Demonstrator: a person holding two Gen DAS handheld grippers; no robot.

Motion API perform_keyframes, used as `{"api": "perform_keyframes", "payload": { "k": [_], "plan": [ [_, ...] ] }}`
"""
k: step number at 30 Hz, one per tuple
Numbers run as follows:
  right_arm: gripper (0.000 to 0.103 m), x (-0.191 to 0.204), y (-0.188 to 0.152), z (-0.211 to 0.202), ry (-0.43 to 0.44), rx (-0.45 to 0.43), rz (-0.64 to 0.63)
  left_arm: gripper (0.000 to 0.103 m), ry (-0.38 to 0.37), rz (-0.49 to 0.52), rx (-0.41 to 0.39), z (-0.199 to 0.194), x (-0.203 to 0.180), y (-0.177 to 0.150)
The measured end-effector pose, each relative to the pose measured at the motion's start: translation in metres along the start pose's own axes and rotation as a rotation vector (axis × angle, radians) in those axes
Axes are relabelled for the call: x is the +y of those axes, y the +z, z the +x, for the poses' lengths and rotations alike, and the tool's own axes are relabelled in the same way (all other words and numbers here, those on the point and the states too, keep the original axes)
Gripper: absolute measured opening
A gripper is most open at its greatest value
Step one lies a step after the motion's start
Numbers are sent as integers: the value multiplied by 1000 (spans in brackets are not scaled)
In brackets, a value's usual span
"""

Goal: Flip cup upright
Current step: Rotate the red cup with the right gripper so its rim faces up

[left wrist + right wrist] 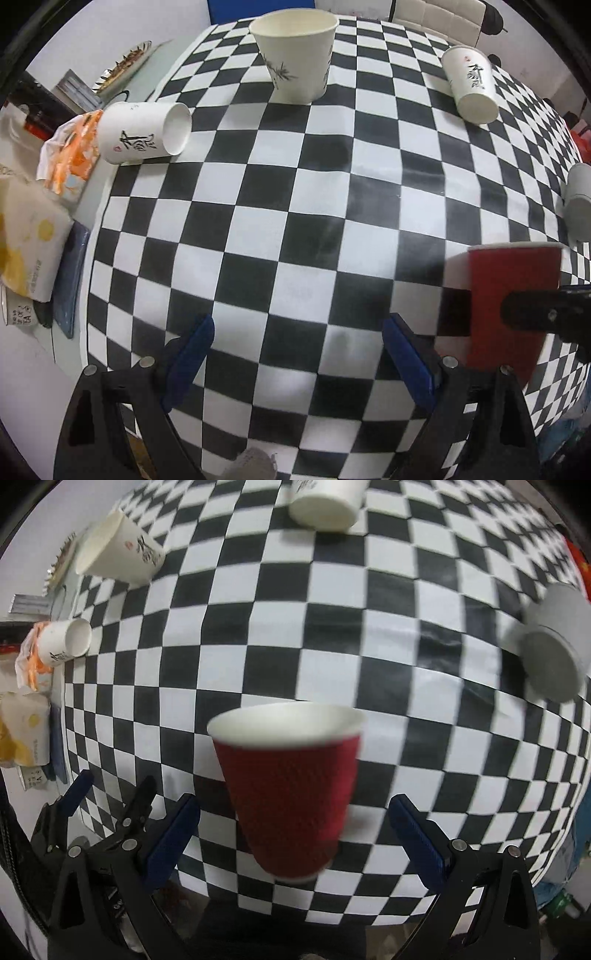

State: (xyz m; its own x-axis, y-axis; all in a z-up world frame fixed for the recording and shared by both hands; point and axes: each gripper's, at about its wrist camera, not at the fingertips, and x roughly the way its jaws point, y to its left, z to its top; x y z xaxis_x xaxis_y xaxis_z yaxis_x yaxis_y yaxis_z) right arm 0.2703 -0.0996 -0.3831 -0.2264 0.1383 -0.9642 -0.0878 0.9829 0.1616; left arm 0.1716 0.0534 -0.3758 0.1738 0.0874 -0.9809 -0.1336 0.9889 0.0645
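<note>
The red cup (291,794) stands upright between the right gripper's (295,834) wide-open, empty jaws, so back straight out without brushing it; the left gripper (299,354) is likewise open and empty.

Three white cups (295,55), one red cup (288,786), one grey cup (554,646)

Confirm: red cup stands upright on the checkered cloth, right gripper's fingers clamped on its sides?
Not clamped. In the right wrist view the right gripper is open: its blue fingers stand wide on either side of the red cup, with gaps to its sides. The rest holds: the cup stands upright, mouth up, on the checkered cloth.
</note>
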Motion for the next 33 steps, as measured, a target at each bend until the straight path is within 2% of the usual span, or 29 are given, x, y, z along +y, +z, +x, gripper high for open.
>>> {"api": "perform_keyframes", "payload": {
  "k": [4,6,8,11,14,16,21,24,29,33],
  "plan": [
    [102,3,16,17,-25,53,-14,93,-6,15,11,10,1,5],
    [96,4,20,23,-34,64,-16,93,-10,22,12,11,-1,6],
    [83,3,21,27,-43,66,-21,93,-16,29,12,11,-4,7],
    [82,-5,20,24,-42,28,-12,93,-27,37,15,12,-8,9],
    [82,-9,17,10,-26,-67,9,93,-38,41,17,11,-12,14],
    [82,-13,14,-4,-15,-165,28,93,-40,41,15,11,-14,16],
    [82,-17,-1,-33,-20,-463,67,93,-43,31,15,13,-13,21],
    [82,-15,-15,-36,-37,-632,50,93,-38,27,15,13,-15,21],
    [82,-12,-38,-26,-77,-796,-9,93,-39,32,20,15,-12,21],
    [82,-10,-62,-23,-93,-828,-23,93,-40,47,21,15,-12,15]
  ]
}}
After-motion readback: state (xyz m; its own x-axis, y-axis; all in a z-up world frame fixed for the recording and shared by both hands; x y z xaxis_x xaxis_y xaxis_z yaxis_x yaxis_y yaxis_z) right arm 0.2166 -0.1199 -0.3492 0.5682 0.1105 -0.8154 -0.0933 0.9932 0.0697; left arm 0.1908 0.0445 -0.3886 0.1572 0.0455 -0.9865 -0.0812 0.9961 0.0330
